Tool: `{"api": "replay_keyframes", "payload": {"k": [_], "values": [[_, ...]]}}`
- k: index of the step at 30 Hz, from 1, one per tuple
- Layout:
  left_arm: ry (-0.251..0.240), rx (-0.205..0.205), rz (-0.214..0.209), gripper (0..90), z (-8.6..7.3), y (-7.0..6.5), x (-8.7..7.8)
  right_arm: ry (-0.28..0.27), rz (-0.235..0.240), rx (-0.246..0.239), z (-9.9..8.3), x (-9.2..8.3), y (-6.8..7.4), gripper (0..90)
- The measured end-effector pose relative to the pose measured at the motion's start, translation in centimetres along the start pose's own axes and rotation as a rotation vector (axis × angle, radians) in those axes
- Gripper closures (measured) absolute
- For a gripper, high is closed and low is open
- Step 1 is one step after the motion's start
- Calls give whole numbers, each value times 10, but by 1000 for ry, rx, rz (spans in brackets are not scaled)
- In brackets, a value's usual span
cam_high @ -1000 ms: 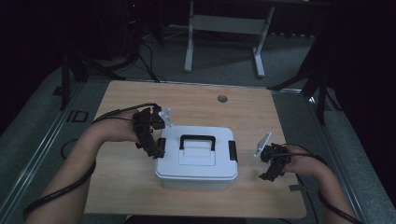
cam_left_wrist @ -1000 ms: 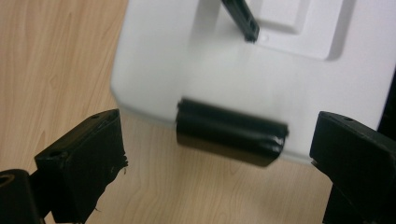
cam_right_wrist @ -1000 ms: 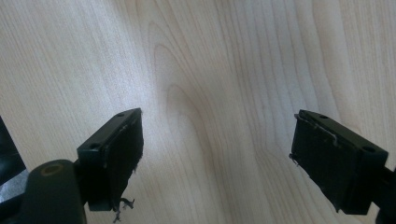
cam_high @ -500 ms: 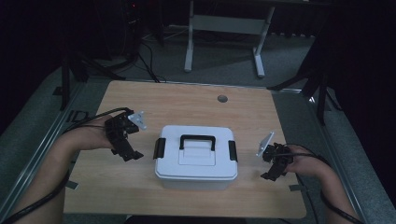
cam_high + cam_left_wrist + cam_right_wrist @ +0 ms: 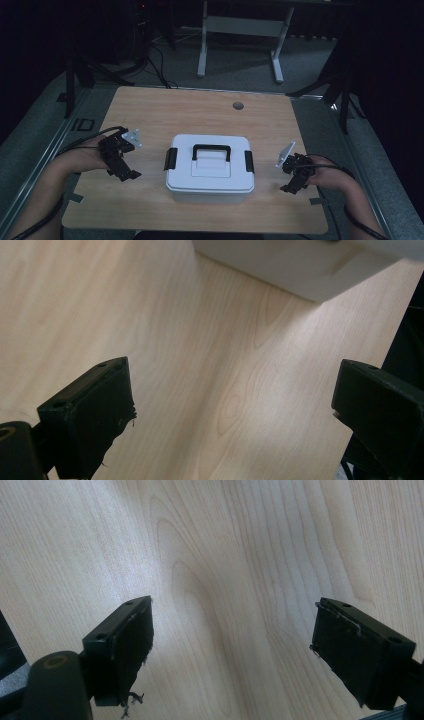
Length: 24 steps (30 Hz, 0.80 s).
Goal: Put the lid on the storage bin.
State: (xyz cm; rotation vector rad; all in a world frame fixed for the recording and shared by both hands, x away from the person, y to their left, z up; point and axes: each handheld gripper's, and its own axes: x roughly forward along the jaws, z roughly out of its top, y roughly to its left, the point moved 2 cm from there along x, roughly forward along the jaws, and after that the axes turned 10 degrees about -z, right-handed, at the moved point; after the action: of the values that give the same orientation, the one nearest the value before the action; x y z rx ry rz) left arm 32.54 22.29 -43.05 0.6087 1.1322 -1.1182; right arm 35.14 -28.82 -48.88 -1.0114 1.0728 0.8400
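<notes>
White box [image 5: 210, 167] sitting mid-worktop [image 5: 200, 112], latches shut. Left gripper [image 5: 122, 170] and right gripper [image 5: 292, 182] hovering beside, jaws open, empty. Risking pushing box sideways if approaching unevenly.

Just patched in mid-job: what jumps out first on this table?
A white plastic lidded box with a black carry handle and black side latches sits closed at the middle of the light wooden table. The left gripper hovers open on its left and the right gripper open on its right, both apart from the box. A small round hole marks the tabletop's far side.
</notes>
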Motion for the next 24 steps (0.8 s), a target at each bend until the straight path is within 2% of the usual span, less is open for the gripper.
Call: {"api": "replay_keyframes", "payload": {"k": [2, 5, 9, 15, 21, 24], "values": [[-45, -4, -30, 25, -10, 3, 10, 3, -2, 1, -1, 1, 0, 163], [-65, -2, -31, 29, -17, 5, 16, 6, -6, -4, -2, 2, 0, 163], [-61, -9, -27, 30, -26, 6, 23, 2, -7, 2, -3, 2, 1, 163], [-23, -40, -28, 30, -40, 9, 38, 5, -4, 7, -5, 5, 2, 163], [-29, -64, -53, 30, -53, 11, 54, 5, 1, 18, -9, 8, 3, 163], [-43, -75, -52, 30, -58, 11, 58, 10, 3, 22, -10, 10, 3, 162]]}}
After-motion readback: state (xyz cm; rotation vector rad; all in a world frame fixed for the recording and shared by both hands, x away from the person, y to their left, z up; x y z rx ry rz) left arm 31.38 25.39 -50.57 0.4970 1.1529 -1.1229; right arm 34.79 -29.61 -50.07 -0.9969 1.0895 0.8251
